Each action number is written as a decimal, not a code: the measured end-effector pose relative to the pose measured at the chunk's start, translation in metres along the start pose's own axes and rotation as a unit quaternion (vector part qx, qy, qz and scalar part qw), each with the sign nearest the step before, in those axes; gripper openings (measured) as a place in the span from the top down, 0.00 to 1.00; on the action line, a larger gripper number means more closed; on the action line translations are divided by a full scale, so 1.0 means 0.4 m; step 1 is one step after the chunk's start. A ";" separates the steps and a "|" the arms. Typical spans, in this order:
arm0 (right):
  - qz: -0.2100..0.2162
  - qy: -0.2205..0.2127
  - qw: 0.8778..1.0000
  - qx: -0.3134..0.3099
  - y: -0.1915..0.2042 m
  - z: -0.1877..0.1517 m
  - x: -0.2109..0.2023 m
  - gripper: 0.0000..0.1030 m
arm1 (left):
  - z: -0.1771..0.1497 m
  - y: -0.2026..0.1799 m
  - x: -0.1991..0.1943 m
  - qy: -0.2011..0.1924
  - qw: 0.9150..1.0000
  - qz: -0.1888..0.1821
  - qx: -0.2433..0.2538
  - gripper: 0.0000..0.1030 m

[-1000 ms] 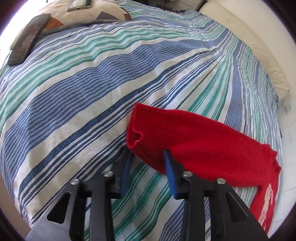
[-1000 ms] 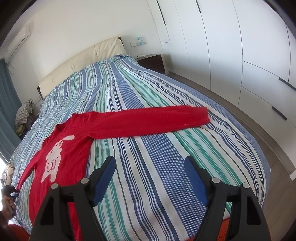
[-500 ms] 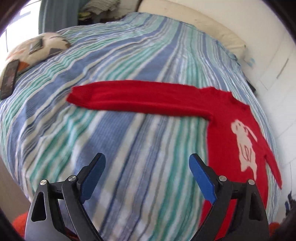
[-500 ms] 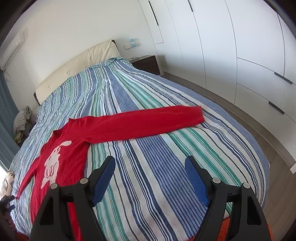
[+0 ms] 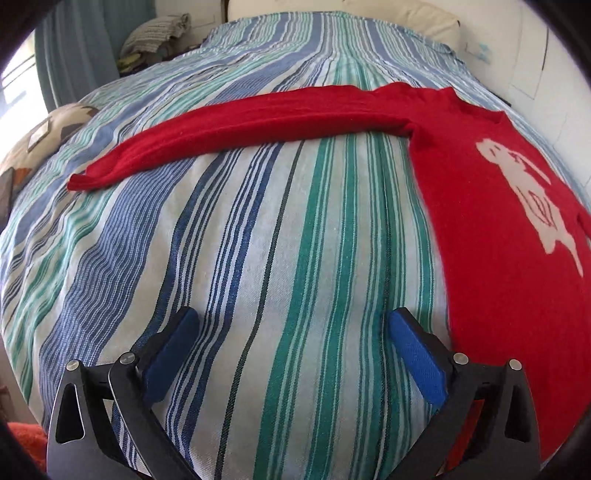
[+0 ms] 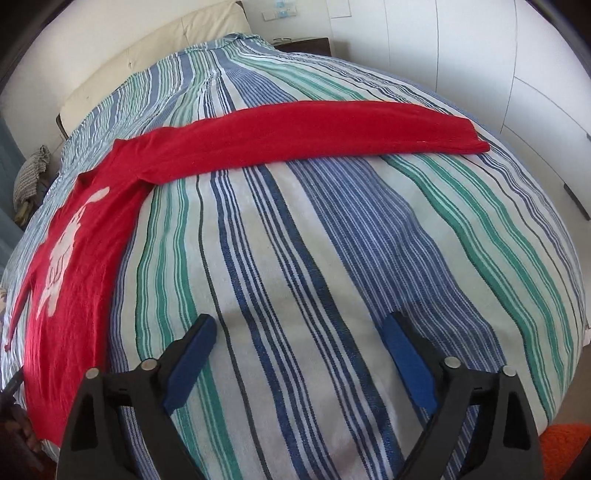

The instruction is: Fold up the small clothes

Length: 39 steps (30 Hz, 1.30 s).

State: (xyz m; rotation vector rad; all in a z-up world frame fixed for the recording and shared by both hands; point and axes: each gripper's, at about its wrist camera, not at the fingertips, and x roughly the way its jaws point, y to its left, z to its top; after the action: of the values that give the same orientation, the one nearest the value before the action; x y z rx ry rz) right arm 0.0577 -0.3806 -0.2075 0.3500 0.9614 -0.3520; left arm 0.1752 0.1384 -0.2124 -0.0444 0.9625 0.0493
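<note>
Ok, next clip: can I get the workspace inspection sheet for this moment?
Surface: striped bedspread, smooth.
Job's things: red sweater lying flat, rabbit side up, both sleeves stretched out sideways, unfolded.
Clutter: patterned cushion at the bed's edge.
Grippers: left gripper and right gripper open, empty, above bare bedspread.
Cables: nothing seen.
Surroundings: cream headboard, white wardrobe, nightstand, folded laundry.

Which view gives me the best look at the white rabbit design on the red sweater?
The left wrist view: the rabbit design sits large and close on the red sweater, though the lens edge clips it. In the right wrist view the design is smaller, foreshortened and off near the frame's left edge.
</note>
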 end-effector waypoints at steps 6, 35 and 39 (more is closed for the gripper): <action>-0.037 -0.003 0.998 -0.049 0.042 -0.019 0.016 0.00 | 0.002 -0.002 0.004 0.000 1.000 -0.004 -0.002 0.00; -0.053 -0.011 0.996 -0.064 0.056 -0.031 0.015 0.00 | -0.004 -0.013 0.003 -0.008 1.000 0.013 0.009 0.00; -0.054 -0.012 0.996 -0.065 0.056 -0.028 0.017 0.00 | -0.005 -0.015 0.003 -0.008 1.000 0.014 0.009 0.00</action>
State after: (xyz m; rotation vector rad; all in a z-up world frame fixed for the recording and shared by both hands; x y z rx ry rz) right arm 0.0628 -0.3565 -0.2161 0.1754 0.9766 -0.3901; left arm 0.1745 0.1325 -0.2144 -0.0151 0.9476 0.0662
